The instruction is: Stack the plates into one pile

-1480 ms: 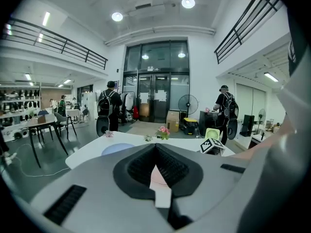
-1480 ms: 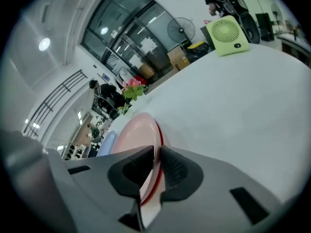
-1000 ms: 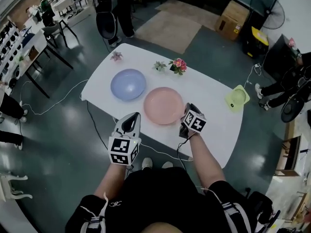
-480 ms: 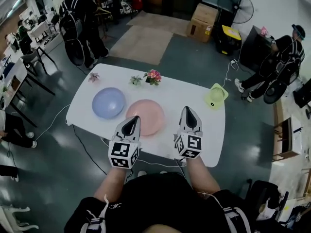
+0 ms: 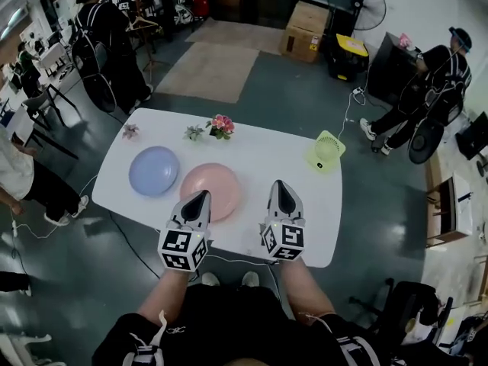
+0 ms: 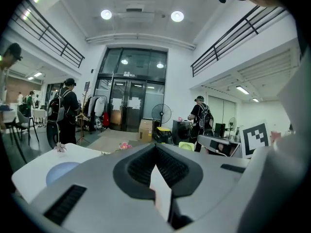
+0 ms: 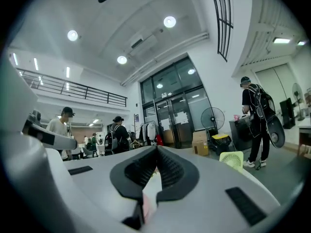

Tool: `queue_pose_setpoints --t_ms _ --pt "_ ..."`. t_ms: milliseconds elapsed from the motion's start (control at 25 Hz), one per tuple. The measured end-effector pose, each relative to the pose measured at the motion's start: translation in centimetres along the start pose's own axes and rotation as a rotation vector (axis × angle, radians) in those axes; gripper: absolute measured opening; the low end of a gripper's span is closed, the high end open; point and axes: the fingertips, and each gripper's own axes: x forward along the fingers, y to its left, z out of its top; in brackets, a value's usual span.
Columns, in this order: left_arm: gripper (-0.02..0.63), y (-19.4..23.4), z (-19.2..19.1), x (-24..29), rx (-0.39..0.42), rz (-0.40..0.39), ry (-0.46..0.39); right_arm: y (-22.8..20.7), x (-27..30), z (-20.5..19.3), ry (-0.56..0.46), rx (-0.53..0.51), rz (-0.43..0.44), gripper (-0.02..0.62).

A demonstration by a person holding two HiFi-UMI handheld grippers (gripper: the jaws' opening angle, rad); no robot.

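Two plates lie side by side on the white table (image 5: 259, 155): a blue plate (image 5: 153, 171) to the left and a pink plate (image 5: 210, 191) near the front edge. My left gripper (image 5: 200, 197) hovers over the pink plate's near rim, its jaws shut and empty. My right gripper (image 5: 279, 184) hangs level over bare table to the right of the pink plate, also shut with nothing in it. The left gripper view shows closed jaws (image 6: 155, 147) and the blue plate (image 6: 60, 171) beyond. The right gripper view shows closed jaws (image 7: 156, 148).
A pink flower pot (image 5: 221, 124) and two small plants (image 5: 194, 132) stand along the table's far edge. A green fan (image 5: 326, 149) sits at the far right corner. People stand around the room (image 5: 103, 36), and a cable runs on the floor.
My right gripper has lifted off the pink plate's near edge, closed and swung up level beside the left one. Both grippers now sit higher, and the table looks farther away.
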Motion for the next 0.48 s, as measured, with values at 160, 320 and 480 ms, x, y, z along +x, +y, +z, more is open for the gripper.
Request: queue_pose_setpoints --t_ms 160,320,480 --pt "0.014 -0.2 0.0 1.1 0.054 -0.033 0.005 0.6 0.6 -0.7 0.012 0.027 -0.008 0.014" --pt "0.013 2.7 0.8 0.7 0.082 -0.063 -0.01 4.4 2.3 -0.3 -0.004 0.013 0.0 0.015" --pt "0.014 10.1 1.4 -1.6 0.095 -0.088 -0.035 11.7 5.2 -1.0 -0.021 0.013 -0.016 0.015"
